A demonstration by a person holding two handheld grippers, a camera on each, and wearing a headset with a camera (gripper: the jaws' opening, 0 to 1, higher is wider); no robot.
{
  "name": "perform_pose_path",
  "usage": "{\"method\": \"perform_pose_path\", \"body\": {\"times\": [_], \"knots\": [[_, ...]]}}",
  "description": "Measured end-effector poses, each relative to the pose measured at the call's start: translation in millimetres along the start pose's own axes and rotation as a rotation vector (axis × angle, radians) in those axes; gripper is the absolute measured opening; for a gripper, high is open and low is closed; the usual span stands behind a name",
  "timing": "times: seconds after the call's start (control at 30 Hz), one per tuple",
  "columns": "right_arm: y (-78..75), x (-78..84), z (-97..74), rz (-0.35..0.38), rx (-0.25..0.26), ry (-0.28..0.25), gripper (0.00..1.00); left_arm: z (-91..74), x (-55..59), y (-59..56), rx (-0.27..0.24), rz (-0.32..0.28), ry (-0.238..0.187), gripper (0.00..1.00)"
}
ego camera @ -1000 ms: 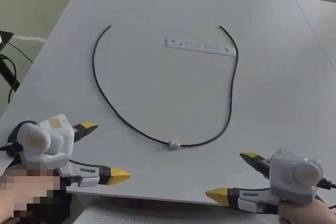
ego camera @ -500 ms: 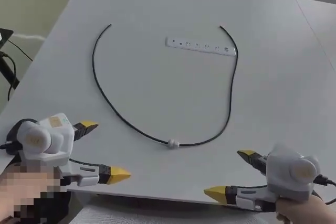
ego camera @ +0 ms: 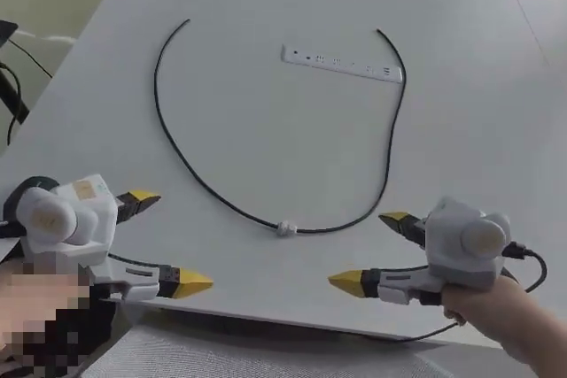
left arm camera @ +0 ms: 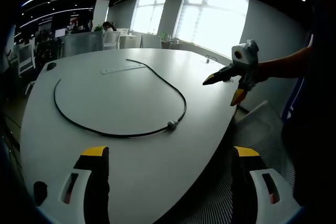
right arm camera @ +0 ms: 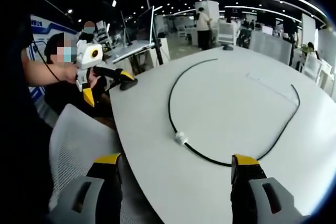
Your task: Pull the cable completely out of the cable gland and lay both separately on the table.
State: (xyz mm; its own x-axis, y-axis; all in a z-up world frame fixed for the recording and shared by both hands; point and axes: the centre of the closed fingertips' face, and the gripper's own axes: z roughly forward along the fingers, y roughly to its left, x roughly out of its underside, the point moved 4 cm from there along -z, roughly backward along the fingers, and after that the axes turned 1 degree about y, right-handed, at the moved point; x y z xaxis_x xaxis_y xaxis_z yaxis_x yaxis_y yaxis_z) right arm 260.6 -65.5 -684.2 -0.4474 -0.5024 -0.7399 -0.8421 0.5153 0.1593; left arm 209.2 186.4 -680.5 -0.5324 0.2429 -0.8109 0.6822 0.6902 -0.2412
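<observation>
Nothing of the task is done yet, as far as I can judge. The cable [ego camera: 156, 77] lies on the counter [ego camera: 266, 130] in a big loop, like a letter U, with both its ends pointing away from the person. One end lies close to a white power strip [ego camera: 341, 64]. The cable gland [ego camera: 283, 229], a small white piece, sits on the cable at the bottom of the loop, on the part nearest to the person. The cable passes through it, so the whole pulling is left to do, and after it the laying of the two parts separately.

The left tongs [ego camera: 170, 239] hover at the near edge of the counter, to the left of the gland and well apart from it. Their jaws are spread wide and nothing is between them. The right tongs [ego camera: 369, 250] hover on the other side, nearer to the gland, just in front of the cable. Their jaws are also spread wide and hold nothing. Both point inward, toward the gland between them, and neither touches the cable. I think one pair of tongs must take the gland and the other the cable beside it.
</observation>
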Motion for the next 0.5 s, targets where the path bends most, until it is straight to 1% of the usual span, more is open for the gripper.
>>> {"method": "perform_pose_path", "body": {"times": [0.1, 0.27, 0.33, 0.47, 0.5], "knots": [[-2.7, -4.7, 5.0, -0.020, -0.009, 0.005, 0.83, 3.5, -0.9, -1.2, -0.004, 0.008, 0.006, 0.97], [-3.7, -10.4, 17.6, -0.067, -0.038, 0.032, 0.77, 9.7, 0.1, -3.1, -0.009, -0.008, 0.008, 0.96], [-6.3, -9.9, 22.8, -0.080, -0.044, 0.052, 0.76, 11.9, 1.6, -2.5, -0.026, -0.002, 0.011, 0.98], [-10.9, -9.4, 32.0, -0.117, -0.061, 0.084, 0.71, 14.1, 3.0, -4.0, -0.023, -0.007, 0.017, 0.98], [-11.5, -9.4, 32.9, -0.120, -0.062, 0.087, 0.71, 14.5, 3.9, -4.0, -0.024, -0.005, 0.025, 0.98]]}}
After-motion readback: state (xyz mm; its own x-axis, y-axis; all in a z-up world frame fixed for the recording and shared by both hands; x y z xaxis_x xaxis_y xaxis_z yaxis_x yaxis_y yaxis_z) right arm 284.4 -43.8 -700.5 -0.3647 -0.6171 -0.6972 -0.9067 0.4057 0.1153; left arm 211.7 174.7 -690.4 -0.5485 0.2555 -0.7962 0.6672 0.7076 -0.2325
